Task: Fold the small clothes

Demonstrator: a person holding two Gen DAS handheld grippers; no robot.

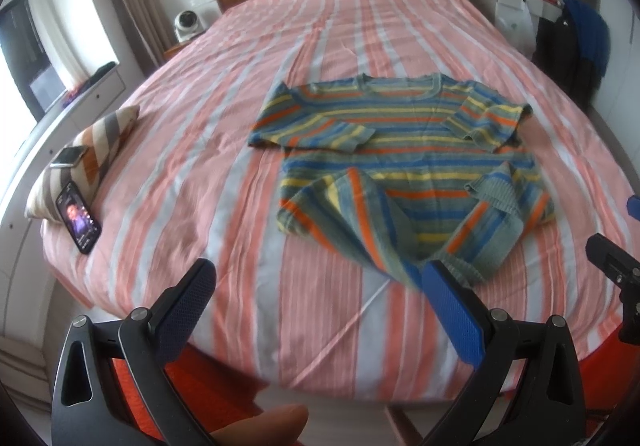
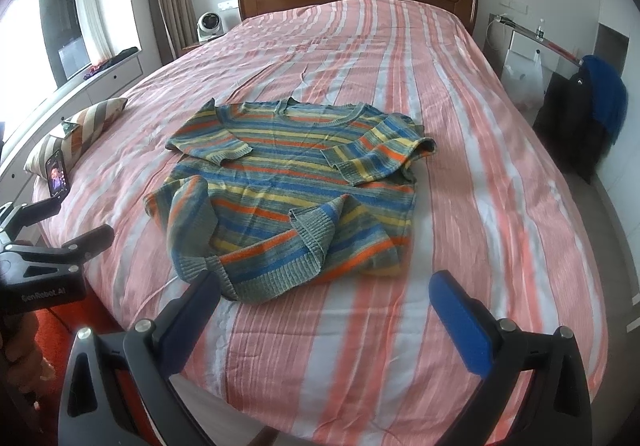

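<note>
While both tongs (image 1: 320,278) (image 2: 324,290) gape, sweater (image 2: 292,182) lies just ahead.

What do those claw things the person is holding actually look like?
Each is a black metal frame with triangular cut-outs and silver bolts. The left gripper and right gripper both carry two textured pads: one dark navy, one bright blue. The left one's body bears small white lettering. Bare fingers show; no sleeves or cables visible.
</note>
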